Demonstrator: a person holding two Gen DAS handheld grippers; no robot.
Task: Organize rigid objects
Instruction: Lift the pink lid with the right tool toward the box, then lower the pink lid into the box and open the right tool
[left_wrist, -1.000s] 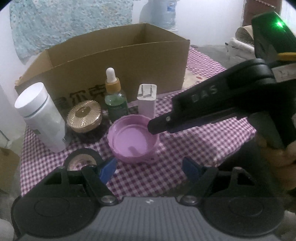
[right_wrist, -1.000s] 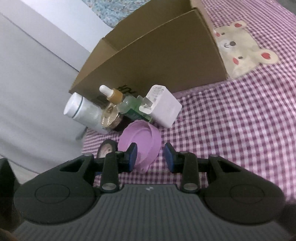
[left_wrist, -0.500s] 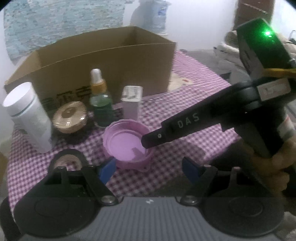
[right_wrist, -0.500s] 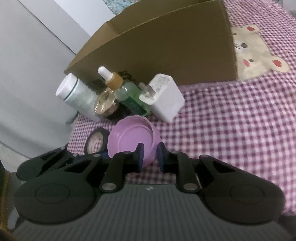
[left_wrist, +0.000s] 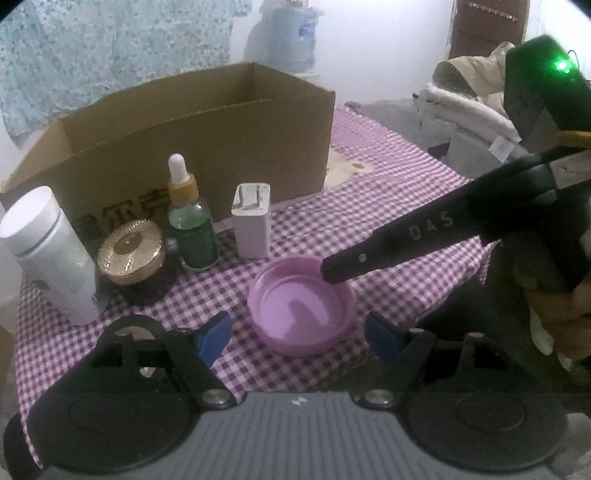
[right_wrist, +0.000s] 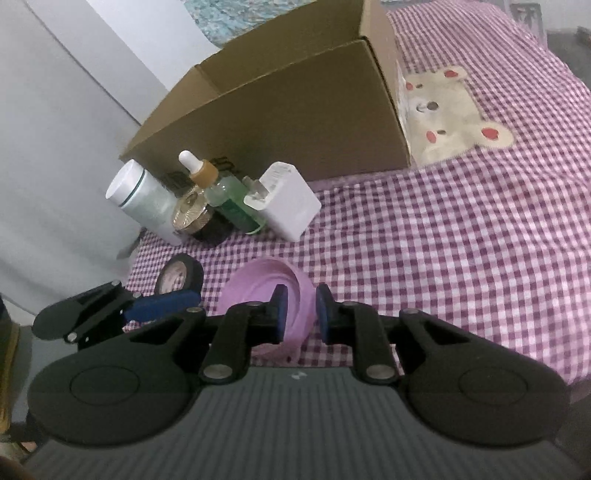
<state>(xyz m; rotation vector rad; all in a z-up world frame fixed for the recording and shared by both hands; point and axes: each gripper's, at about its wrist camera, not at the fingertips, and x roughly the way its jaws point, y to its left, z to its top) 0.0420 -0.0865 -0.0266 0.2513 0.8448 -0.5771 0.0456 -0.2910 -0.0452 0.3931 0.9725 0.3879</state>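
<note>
A pink plastic lid (left_wrist: 301, 306) lies rim-up on the checked cloth, also in the right wrist view (right_wrist: 266, 291). My right gripper (right_wrist: 298, 308) is shut on its near rim, one pad inside and one outside; its finger (left_wrist: 399, 240) reaches the lid's far right rim in the left wrist view. My left gripper (left_wrist: 297, 336) is open and empty, its blue pads either side of the lid, just in front of it. A white bottle (left_wrist: 48, 254), gold-lidded jar (left_wrist: 129, 253), green dropper bottle (left_wrist: 192, 225) and white charger (left_wrist: 253, 221) stand in a row.
An open cardboard box (left_wrist: 207, 122) stands behind the row, also seen in the right wrist view (right_wrist: 288, 96). A roll of black tape (right_wrist: 179, 275) lies by the left gripper. The checked cloth (right_wrist: 461, 229) with a bear patch stretches to the right. The table edge is on the left.
My right gripper closed on the pink lid's rim and has shifted it to the right, away from the row. My left gripper stays open behind it.
</note>
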